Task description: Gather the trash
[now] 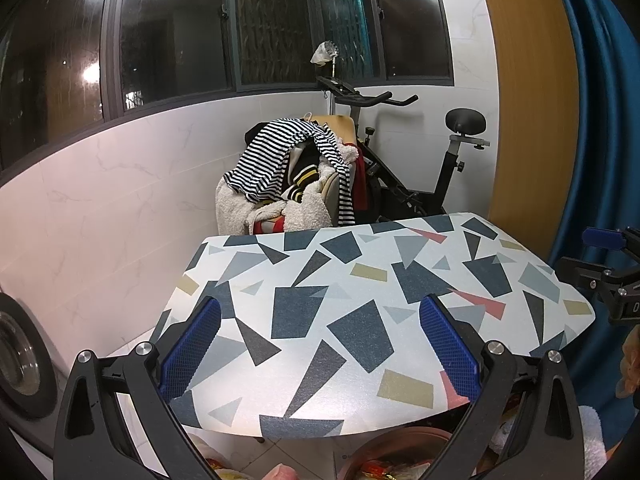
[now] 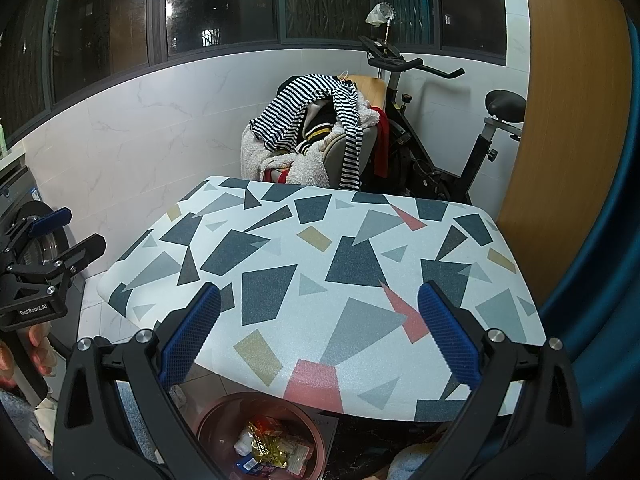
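Left wrist view: your left gripper (image 1: 320,344) hangs above the near edge of the table (image 1: 360,272), jaws wide apart, nothing between the blue pads (image 1: 192,344). The patterned tabletop shows no litter anywhere, edge to edge. Your right gripper (image 1: 612,276) sits off the table's right edge. Below the near edge, the rim of the pink trash bin (image 1: 396,438) peeks in, wrappers just visible inside.

Right wrist view: your right gripper (image 2: 320,340) also hovers over the near edge, jaws spread, empty. The left gripper (image 2: 44,256) is off the table's left edge, a hand (image 2: 24,350) behind it; its jaws look parted. The bin (image 2: 212,412) stands on the floor under the near edge, holding the trash (image 2: 272,448): a gold foil wrapper, white crumpled paper, a blue packet.

Judgement: the collecting looks done, or nearly so. Trash is in the bin, table bare. Next move calls for a sweep of the floor around the bin for strays; otherwise pull both grippers back and finish.
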The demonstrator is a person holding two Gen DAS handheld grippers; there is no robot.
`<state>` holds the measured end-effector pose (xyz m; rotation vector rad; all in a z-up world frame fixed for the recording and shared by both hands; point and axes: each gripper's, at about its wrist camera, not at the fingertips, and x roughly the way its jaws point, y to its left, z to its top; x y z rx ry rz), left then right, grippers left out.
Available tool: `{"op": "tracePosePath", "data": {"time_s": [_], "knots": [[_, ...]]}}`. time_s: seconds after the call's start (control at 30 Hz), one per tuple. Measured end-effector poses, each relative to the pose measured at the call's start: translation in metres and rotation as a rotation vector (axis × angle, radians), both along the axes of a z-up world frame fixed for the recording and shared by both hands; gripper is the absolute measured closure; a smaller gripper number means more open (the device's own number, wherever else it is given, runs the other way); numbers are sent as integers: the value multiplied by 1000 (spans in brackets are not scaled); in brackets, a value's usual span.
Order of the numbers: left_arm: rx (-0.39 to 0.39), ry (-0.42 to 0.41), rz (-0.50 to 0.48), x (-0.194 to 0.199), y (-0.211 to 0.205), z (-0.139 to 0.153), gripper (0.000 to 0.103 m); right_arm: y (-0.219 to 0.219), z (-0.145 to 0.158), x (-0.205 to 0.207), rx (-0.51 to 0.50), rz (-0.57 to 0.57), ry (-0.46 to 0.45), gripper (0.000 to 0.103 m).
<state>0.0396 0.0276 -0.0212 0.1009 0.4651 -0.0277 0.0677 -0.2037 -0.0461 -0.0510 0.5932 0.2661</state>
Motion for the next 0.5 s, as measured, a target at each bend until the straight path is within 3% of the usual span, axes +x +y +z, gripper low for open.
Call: {"op": "tracePosePath", "data": {"time_s": [0.13,0.27,0.5], "knots": [[-85,22,6,2,12,2,6,0,0,0,1,1,0,6],[-60,-19,23,-3,14,4,6,2,0,-2,1,2,-1,6],[-24,-12,21,-6,7,4,6,1,1,-1,2,2,-2,6]]}}
